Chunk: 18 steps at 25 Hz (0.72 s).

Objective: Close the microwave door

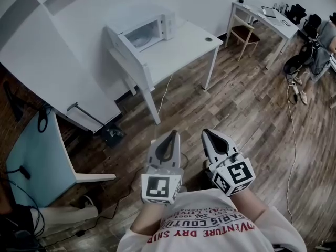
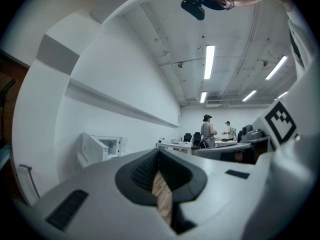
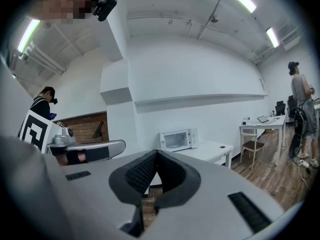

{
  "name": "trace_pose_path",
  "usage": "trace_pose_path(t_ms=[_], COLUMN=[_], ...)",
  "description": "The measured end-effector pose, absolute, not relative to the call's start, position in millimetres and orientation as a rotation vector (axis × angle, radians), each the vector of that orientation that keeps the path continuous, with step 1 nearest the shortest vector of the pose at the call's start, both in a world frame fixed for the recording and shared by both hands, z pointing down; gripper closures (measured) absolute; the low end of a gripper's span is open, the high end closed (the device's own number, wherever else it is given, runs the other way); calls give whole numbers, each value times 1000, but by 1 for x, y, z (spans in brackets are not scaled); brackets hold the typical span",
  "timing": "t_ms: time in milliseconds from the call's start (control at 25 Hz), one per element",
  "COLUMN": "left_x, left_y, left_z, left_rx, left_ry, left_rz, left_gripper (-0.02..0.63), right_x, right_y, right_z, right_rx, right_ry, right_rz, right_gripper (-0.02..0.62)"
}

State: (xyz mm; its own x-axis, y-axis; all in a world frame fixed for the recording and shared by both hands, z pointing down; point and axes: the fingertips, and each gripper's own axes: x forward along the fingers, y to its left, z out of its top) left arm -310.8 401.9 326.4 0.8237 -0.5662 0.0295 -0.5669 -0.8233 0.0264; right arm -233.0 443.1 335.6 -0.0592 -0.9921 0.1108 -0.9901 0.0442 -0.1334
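The microwave [image 1: 148, 31] stood at the back of the white desk [image 1: 181, 51] with its door [image 1: 116, 40] swung open; its cavity's contents were too small to tell. The left tongs [image 1: 172, 135] and right tongs [image 1: 207, 135] were pressed together on nothing, well apart from it.

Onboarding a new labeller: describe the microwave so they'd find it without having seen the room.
Along the white wall stands a white table, the nearer of two. The microwave sits at its left end: a white box with its door hanging open, the only bulky thing on that top, which otherwise holds just a small dark disc.
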Motion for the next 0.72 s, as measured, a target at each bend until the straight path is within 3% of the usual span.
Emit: trace_pose_path(t_ms=[360, 720], left_x=[-232, -112], left_y=[334, 263], left_z=[333, 322], left_rx=[2941, 2862], left_ry=[-1064, -1270], left_rz=[63, 21], left_gripper=[600, 600], right_x=[-152, -16], right_y=[365, 288], right_z=[339, 324], right_rx=[-2029, -1904], right_ry=[2388, 2501], right_rz=[-232, -214], right_gripper=[583, 583])
